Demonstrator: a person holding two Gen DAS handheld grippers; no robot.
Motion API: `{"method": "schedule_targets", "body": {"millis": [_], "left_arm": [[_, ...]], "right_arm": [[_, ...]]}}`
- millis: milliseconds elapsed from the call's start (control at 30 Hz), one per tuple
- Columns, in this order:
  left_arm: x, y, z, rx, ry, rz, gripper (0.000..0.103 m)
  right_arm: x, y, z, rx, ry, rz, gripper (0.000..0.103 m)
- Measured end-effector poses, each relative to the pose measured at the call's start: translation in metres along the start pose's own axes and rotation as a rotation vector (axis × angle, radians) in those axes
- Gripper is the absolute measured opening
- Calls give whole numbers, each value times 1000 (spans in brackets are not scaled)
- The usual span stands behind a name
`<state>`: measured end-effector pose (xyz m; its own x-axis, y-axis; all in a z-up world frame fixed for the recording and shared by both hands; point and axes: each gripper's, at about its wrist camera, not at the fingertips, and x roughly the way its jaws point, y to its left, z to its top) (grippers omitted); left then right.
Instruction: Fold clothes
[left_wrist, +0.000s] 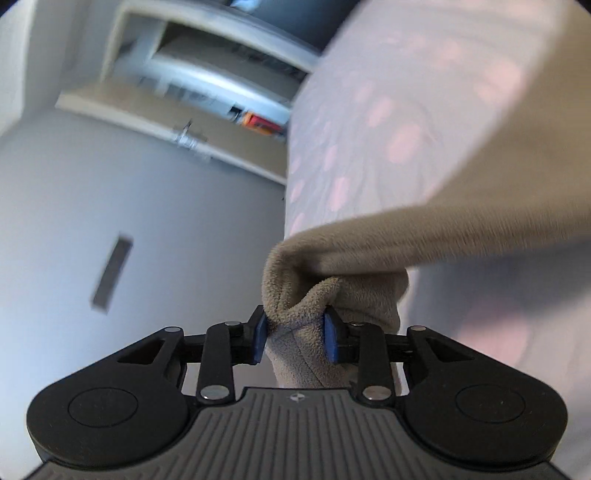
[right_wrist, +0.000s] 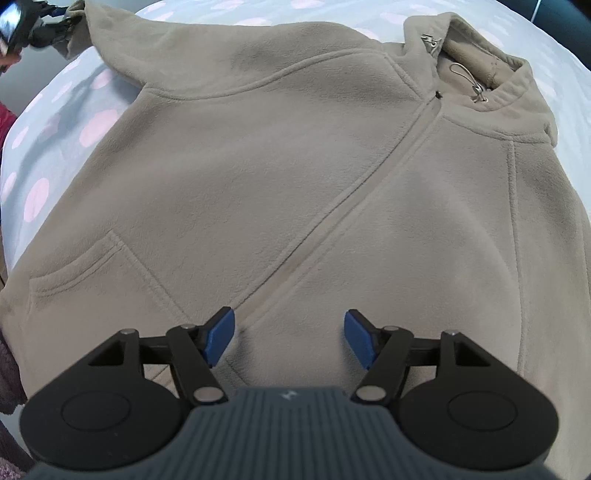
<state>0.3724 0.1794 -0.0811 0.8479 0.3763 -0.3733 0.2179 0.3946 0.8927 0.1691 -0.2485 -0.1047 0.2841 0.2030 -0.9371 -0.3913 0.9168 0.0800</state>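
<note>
A beige fleece zip jacket (right_wrist: 295, 177) lies front-up on a pale sheet with pink dots (right_wrist: 74, 122), collar at the upper right. My right gripper (right_wrist: 290, 338) is open and empty, hovering just above the jacket's lower front by the zip. My left gripper (left_wrist: 297, 338) is shut on the end of the jacket's sleeve (left_wrist: 314, 302) and holds it lifted off the sheet. The left gripper also shows in the right wrist view (right_wrist: 40, 26) at the top left, at the sleeve's end.
The dotted sheet (left_wrist: 369, 110) covers the surface under the jacket. White shelving (left_wrist: 207, 74) stands behind against a pale wall. A dark red fabric (right_wrist: 7, 118) shows at the left edge, and purple fuzzy cloth (right_wrist: 9, 376) at the lower left.
</note>
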Motion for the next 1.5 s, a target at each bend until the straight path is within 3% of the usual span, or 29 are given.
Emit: {"method": "schedule_targets", "body": {"millis": [333, 433, 733, 833, 900, 967, 1000, 1267, 1433, 1500], "left_arm": [[-4, -46, -70, 256, 60, -123, 31], [-11, -59, -85, 305, 41, -163, 29], [-40, -77, -103, 300, -11, -318, 28], [-46, -79, -105, 239, -20, -385, 29], [-49, -76, -104, 166, -23, -406, 34], [-53, -65, -104, 54, -28, -446, 50], [-55, -59, -105, -3, -30, -465, 53], [-48, 12, -137, -559, 8, -551, 55], [-21, 52, -180, -1083, 153, -568, 55], [-9, 51, -199, -1297, 224, -628, 54]], "right_arm": [[6, -3, 1, 11, 4, -1, 69], [6, 0, 1, 13, 5, -2, 69], [9, 3, 2, 42, 13, -3, 69], [10, 5, 3, 44, 15, -1, 69], [10, 7, 3, 45, 15, -3, 69], [10, 7, 2, 50, 12, -2, 69], [10, 7, 2, 52, 11, -1, 69], [9, 7, 0, 62, 16, -2, 70], [9, 2, -4, 96, 24, 0, 70], [8, 2, -6, 98, 24, -4, 70]]}}
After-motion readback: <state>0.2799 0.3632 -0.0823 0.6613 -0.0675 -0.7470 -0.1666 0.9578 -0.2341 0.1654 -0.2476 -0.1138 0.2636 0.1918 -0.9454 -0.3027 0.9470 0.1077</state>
